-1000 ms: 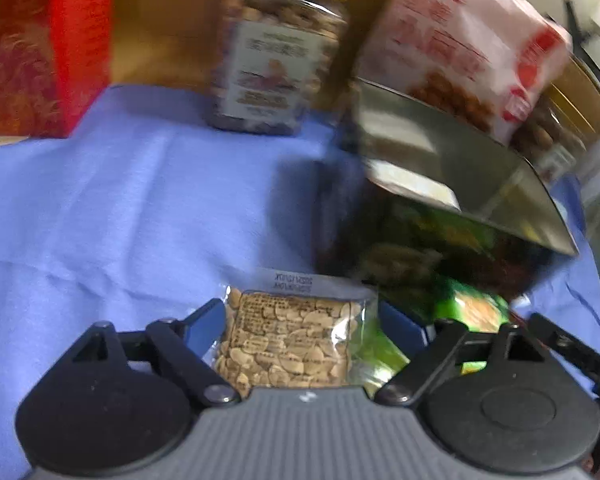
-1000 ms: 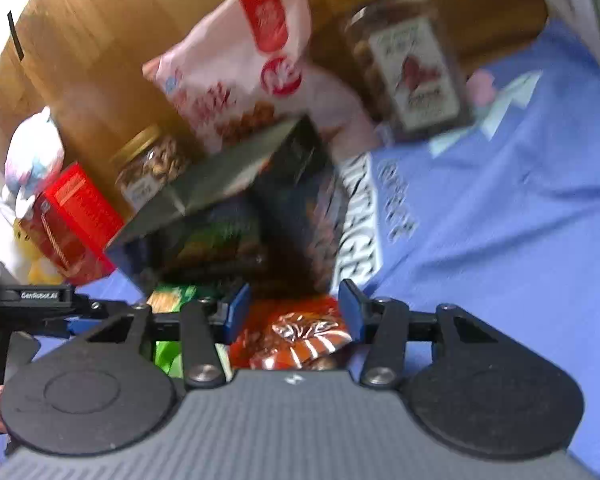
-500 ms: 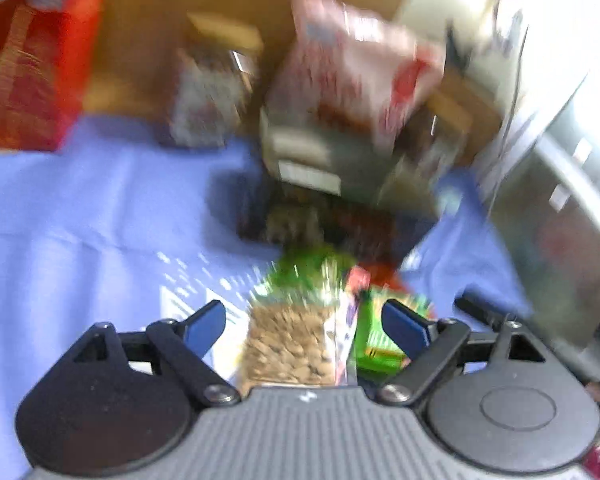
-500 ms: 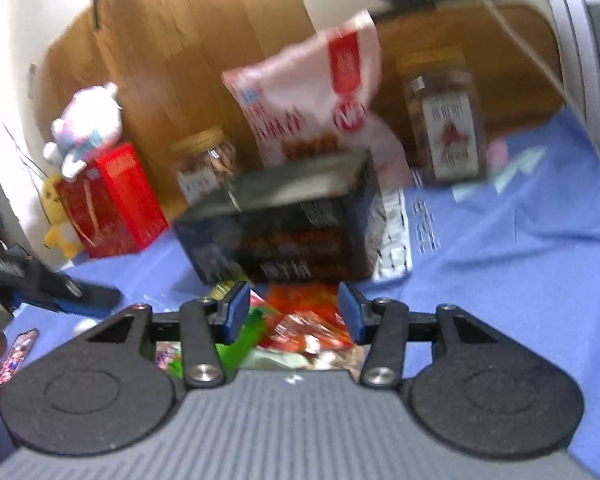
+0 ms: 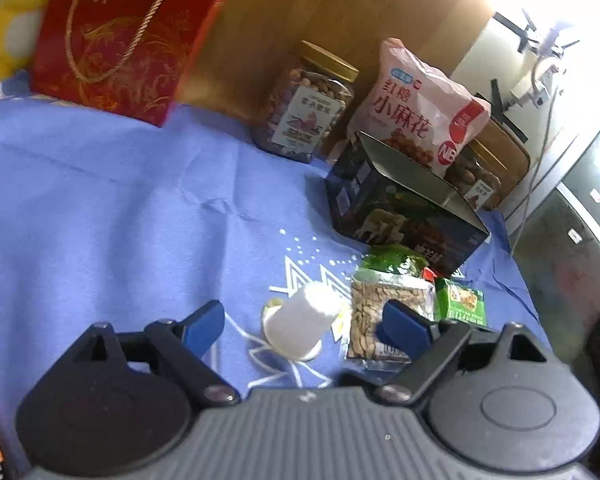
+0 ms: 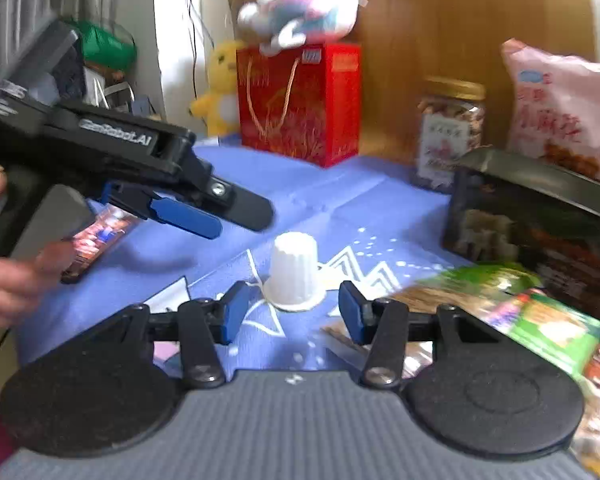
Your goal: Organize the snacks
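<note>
Seen from both wrist cameras: small white ridged cup [image 6: 293, 276], upended on the blue cloth [image 5: 100, 208], long axis upright, wide rim down. Directly ahead of the right gripper [image 6: 290, 314], centred on the gap between blue fingertips [image 6: 232, 312] held moderately apart, gripping nothing. To the cup's left and a little above, the left gripper [image 5: 304, 324], jaws spread wide and empty, angled downward over the cloth, a person's hand [image 6: 8, 280] on its grip. From that side, cup also between the fingers but just beyond them. Right of the cup, a loose pile: clear peanut packet [image 5: 388, 312] and green packet [image 5: 462, 306], both just in front of the open dark box [image 5: 400, 208]. Judged nearer and better lined up: the right hand, pitched gently down.
</note>
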The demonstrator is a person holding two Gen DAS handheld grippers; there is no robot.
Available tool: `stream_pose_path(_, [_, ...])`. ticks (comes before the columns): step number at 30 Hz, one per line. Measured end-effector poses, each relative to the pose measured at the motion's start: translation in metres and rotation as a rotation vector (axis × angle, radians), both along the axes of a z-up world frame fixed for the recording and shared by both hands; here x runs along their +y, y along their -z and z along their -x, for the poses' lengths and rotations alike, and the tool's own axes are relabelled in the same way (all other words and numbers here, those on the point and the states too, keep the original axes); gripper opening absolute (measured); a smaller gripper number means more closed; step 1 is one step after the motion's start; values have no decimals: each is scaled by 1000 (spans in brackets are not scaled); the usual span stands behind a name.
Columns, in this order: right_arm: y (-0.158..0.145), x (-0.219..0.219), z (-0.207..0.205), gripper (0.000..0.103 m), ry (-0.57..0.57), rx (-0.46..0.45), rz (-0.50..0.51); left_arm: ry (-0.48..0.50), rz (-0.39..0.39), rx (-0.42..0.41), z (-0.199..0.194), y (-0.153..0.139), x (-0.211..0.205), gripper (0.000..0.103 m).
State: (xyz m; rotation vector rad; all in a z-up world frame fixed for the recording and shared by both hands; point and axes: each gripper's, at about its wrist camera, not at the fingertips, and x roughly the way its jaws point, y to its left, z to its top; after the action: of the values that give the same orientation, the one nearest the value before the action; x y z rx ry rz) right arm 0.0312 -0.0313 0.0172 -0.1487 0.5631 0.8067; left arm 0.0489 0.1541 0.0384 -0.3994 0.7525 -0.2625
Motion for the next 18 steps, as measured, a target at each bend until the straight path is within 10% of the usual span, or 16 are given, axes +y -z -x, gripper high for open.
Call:
stream_pose_path(6, [12, 21, -33, 44, 25, 53, 25, 48, -180, -74, 0, 8, -28, 76])
stream_pose_path(8, [15, 25, -37, 39, 15, 58, 19, 64, -177, -31, -7, 16, -31, 42])
stream_pose_path(18, [-20, -12, -11, 37, 112, -203, 6, 93, -99, -119, -26, -29, -58, 38])
